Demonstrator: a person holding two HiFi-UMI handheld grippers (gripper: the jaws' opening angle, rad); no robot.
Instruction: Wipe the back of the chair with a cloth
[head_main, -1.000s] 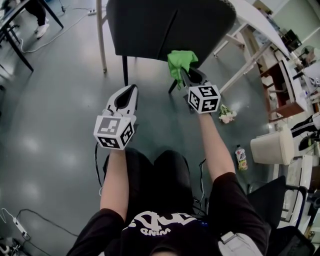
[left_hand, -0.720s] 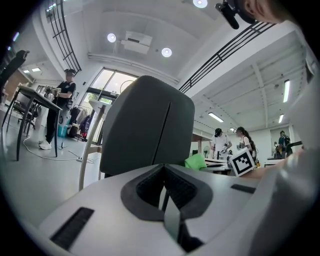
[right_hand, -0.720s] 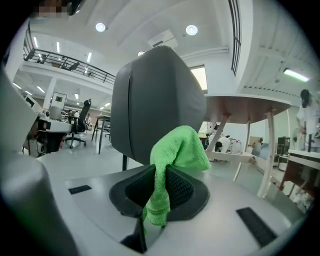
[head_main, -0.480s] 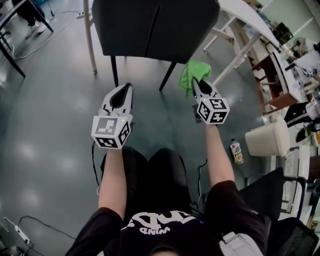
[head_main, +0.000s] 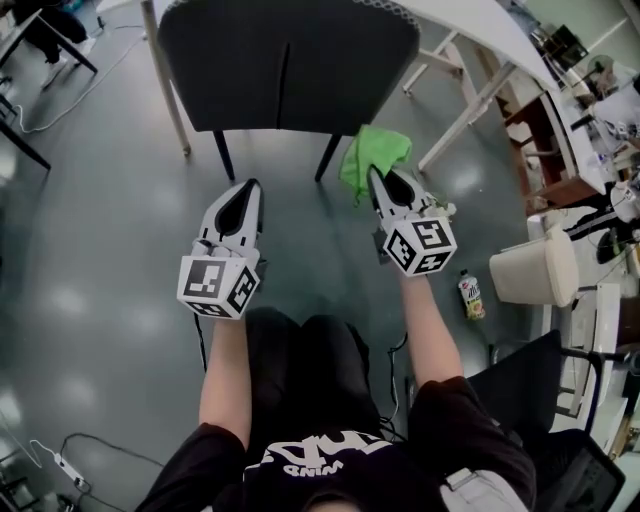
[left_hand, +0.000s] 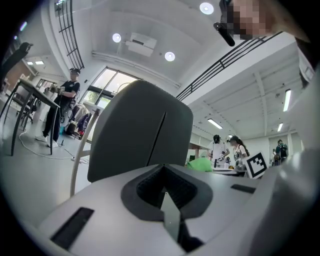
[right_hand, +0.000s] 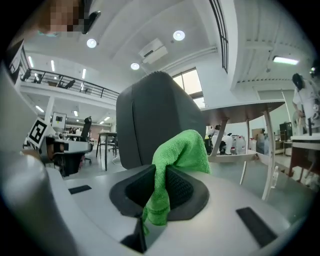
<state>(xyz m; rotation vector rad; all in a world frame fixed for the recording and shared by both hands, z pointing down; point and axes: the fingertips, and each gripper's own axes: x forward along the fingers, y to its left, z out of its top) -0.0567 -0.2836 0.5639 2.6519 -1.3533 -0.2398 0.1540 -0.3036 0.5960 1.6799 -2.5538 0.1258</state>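
Right gripper (head_main: 383, 183) is clenched on the green cloth (head_main: 374, 152), which bunches above the jaw tips and trails down between them. Straight ahead and slightly to its left stands the chair back (head_main: 285, 65), upright with its broad side facing. The back's lower right corner is just beside the cloth; I cannot tell whether they touch. Left gripper (head_main: 248, 190) is closed on nothing and sits about as near. On the floor (head_main: 100, 250) to the right, a pale bin (head_main: 530, 285) hides its contents, with a bottle (head_main: 467, 295) beside it.
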